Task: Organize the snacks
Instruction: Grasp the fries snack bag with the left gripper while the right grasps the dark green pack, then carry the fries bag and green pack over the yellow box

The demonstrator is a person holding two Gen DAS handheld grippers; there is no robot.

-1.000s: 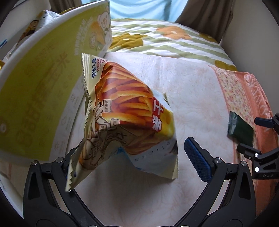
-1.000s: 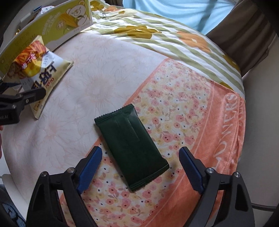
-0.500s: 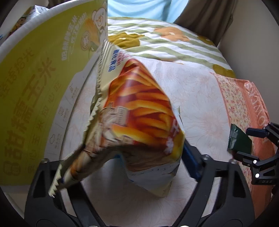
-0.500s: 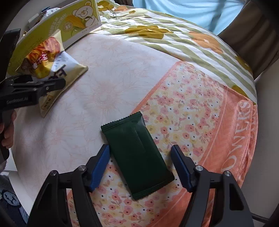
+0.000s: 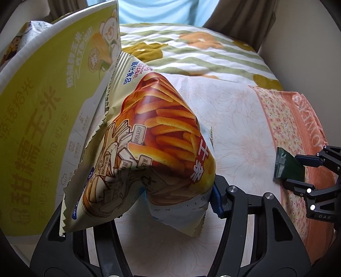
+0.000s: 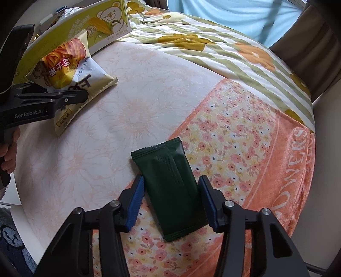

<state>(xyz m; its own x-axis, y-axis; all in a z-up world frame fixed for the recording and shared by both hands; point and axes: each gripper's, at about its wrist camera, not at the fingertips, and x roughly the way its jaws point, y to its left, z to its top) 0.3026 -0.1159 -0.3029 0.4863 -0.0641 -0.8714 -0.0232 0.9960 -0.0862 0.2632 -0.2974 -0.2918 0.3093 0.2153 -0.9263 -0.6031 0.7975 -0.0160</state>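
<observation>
A fries snack bag (image 5: pixel 162 136) with orange sticks printed on it stands tipped up between the jaws of my left gripper (image 5: pixel 142 206). Those jaws are closing, and the right blue pad (image 5: pixel 216 200) presses into the bag's side; the left finger is hidden behind the bag. A dark green flat packet (image 6: pixel 168 176) lies on the floral cloth, and my right gripper (image 6: pixel 171 200) is shut on it, a blue pad against each long edge. The right wrist view shows the left gripper (image 6: pixel 70 95) and its bag (image 6: pixel 64 61) at the far left.
A tall yellow-green box (image 5: pixel 42 106) with a bear and corn stands right behind the snack bag. The surface is a cream floral cloth (image 6: pixel 138 102) with an orange flowered towel (image 6: pixel 266 149) on the right. A person in light blue (image 6: pixel 234 12) is at the back.
Both pairs of jaws have come together. The left pair closed on the fries bag, which tipped up and bulged. The right pair closed from wide apart onto the green packet's edges.
</observation>
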